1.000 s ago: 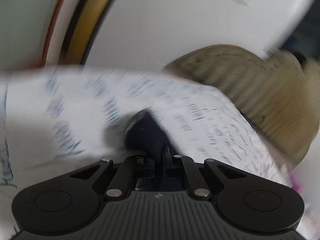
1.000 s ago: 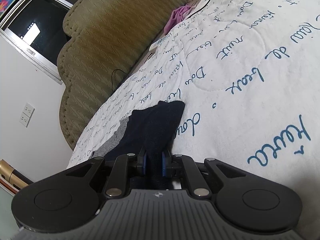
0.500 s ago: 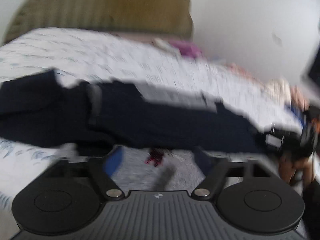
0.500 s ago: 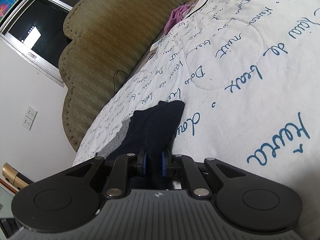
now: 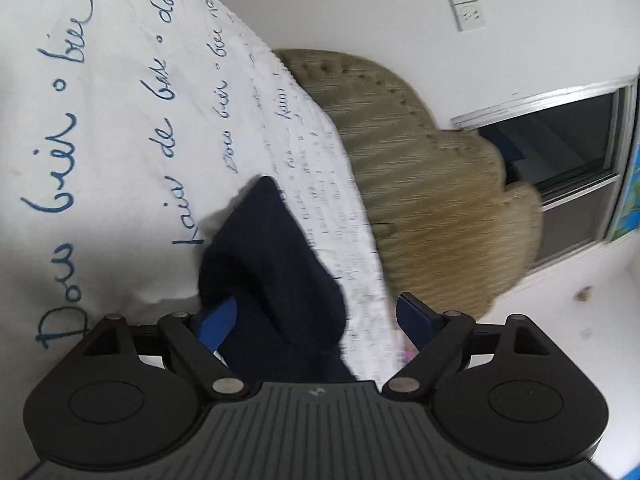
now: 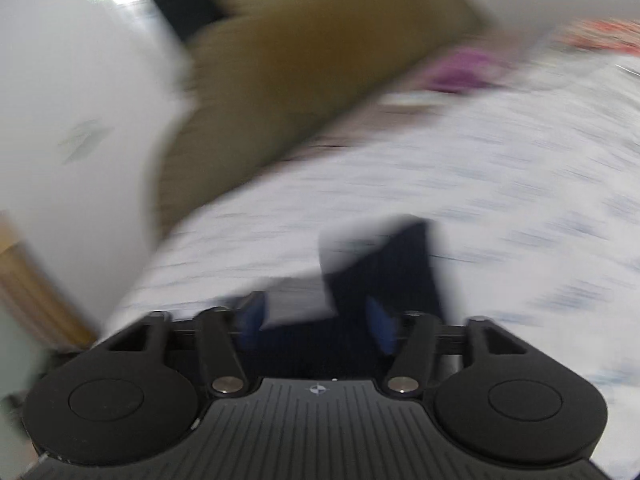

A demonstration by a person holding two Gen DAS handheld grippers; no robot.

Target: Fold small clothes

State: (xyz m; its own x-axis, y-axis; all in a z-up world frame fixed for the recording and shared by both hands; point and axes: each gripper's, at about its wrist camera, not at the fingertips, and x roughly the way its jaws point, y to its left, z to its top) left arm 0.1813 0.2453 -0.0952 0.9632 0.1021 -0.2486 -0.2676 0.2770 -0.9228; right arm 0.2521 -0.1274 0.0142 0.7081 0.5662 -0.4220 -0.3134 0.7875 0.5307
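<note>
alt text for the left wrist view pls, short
The open left gripper straddles a dark navy garment lying on a white bedspread printed with blue cursive script. Behind stand a tan scalloped headboard, a white wall with sockets and a dark window.

I see a small navy knit garment, folded into a soft bunch, lying near the quilt's headboard-side edge.

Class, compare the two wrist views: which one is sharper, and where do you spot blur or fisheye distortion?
Left wrist view: mostly sharp, blue script on the white quilted bedspread legible, window frame bent by the fisheye. Right wrist view: heavy motion blur smears the olive padded headboard and dark navy garment.
</note>
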